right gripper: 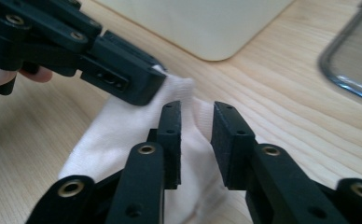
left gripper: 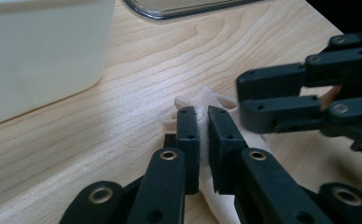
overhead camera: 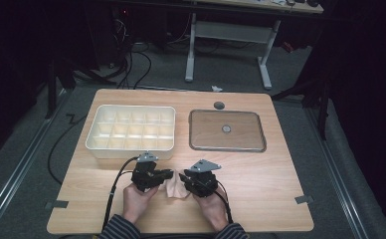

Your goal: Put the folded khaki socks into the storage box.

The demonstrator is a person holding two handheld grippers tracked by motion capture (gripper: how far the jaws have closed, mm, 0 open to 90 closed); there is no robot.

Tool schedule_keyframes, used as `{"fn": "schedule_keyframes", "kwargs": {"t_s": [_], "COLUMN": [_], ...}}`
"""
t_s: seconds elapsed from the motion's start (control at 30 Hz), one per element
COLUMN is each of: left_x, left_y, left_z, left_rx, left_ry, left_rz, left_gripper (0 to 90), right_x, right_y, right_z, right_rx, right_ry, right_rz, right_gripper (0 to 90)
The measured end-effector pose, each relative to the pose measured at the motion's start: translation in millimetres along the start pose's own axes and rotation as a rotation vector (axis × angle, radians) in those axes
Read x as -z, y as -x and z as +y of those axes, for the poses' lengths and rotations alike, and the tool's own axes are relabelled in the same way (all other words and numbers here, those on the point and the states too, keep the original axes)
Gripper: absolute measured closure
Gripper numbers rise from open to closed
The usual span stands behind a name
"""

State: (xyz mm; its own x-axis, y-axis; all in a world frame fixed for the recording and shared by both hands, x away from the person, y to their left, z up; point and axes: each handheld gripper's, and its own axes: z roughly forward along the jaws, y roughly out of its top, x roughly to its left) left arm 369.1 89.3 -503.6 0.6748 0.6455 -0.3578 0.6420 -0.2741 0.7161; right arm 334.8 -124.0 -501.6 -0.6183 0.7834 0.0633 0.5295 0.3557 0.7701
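Two striped sleeves are coming in at the near edge of the desk [overhead camera: 260, 199], each hand carrying a tool. Between them a small white cloth [overhead camera: 175, 188] is lying bunched on the wood, near the front edge and a little left of centre. In the left gripper view the left tool [left gripper: 203, 122] is pinching a fold of that cloth between its pads, the jaws standing nearly together with fabric filling the slit. In the right gripper view the right tool [right gripper: 196, 122] is hovering over the cloth with a narrow gap between its jaws; the pads are not pressing on the fabric. Farther back, a white compartment box [overhead camera: 131, 130] is sitting on the left half of the desk, and a shallow metal tray [overhead camera: 227, 130] is lying well apart to its right.
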Motion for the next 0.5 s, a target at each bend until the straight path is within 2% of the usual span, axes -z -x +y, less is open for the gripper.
{"fn": "schedule_keyframes", "kwargs": {"t_s": [0.23,0.4,0.5], "left_x": [-0.3,0.7,1.1], "left_y": [1.4,1.9,2.2], "left_z": [0.3,0.8,1.4], "left_rx": [0.005,0.004,-0.001], "left_ry": [0.007,0.009,0.009], "left_rz": [0.0,0.001,-0.001], "left_gripper": [84.1,84.1,84.1], "right_x": [-3.0,-12.6,-17.2], "right_y": [7.9,6.8,6.1], "right_z": [-9.3,-12.3,-14.4], "right_rx": [-0.051,-0.066,-0.053], "right_ry": [-0.029,-0.068,-0.082], "right_rz": [-0.013,-0.018,-0.005], "right_gripper": [60.1,60.1,64.6]}}
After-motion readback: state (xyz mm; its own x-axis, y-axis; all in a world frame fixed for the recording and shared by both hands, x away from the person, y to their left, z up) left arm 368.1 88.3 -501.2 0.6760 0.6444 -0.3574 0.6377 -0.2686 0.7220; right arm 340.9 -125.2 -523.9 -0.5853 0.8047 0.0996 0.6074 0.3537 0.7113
